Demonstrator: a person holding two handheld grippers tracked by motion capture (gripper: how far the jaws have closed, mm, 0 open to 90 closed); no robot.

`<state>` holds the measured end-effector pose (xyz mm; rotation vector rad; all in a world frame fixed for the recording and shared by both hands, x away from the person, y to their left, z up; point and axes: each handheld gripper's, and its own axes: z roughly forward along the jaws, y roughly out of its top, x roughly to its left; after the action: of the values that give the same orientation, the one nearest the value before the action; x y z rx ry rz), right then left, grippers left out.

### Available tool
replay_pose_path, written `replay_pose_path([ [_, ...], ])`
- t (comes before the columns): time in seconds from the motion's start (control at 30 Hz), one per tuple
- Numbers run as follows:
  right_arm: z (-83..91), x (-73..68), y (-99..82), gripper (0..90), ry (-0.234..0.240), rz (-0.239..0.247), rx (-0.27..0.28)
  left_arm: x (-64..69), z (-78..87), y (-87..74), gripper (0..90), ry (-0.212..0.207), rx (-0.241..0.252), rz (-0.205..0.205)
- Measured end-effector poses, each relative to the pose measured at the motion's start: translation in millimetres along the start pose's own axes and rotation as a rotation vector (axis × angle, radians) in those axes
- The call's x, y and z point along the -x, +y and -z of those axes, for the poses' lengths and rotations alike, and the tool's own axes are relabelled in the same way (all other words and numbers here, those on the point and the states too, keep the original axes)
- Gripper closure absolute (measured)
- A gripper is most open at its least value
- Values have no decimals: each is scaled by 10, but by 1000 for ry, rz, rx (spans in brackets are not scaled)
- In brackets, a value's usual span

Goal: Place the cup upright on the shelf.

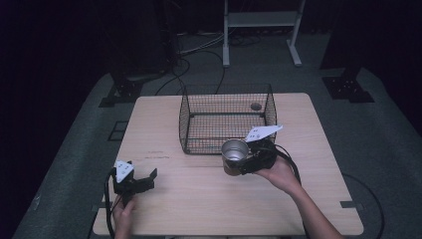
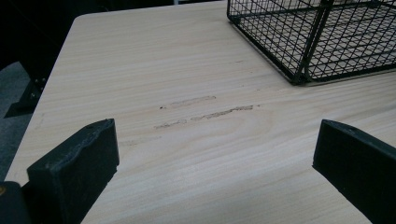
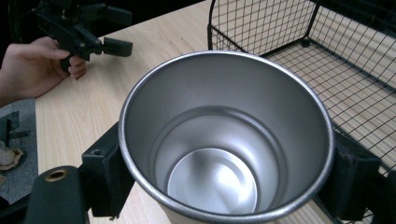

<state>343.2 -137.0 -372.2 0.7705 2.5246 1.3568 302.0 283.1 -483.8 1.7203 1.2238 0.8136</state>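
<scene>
Right claw [image 1: 245, 160] clamps steel cup [image 1: 234, 155] beside wire basket's [image 1: 226, 117] front edge.

Dim overhead light is falling on the table [image 1: 199, 199], leaving everything around it sinking into near black. Soft glare is gleaming inside the metal cup [image 3: 224, 154] between the right gripper's [image 3: 224, 177] jaws, whose near edges are blurring slightly.

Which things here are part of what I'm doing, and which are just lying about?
In the job:
- steel cup, clamped in the right hand-held gripper
- wire basket, just beyond the cup

Lying about:
- left hand-held gripper, open and idle over the table
- white stand on the floor behind
</scene>
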Motion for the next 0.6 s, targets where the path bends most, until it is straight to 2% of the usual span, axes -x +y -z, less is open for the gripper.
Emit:
replay_pose_path([
  [0.47,49,99,202,180,-2,3,-5,0,-1,0,0,1,2,1],
  [0.6,67,142,309,180,0,0,-4,-1,-2,-2,0,0,3,0],
])
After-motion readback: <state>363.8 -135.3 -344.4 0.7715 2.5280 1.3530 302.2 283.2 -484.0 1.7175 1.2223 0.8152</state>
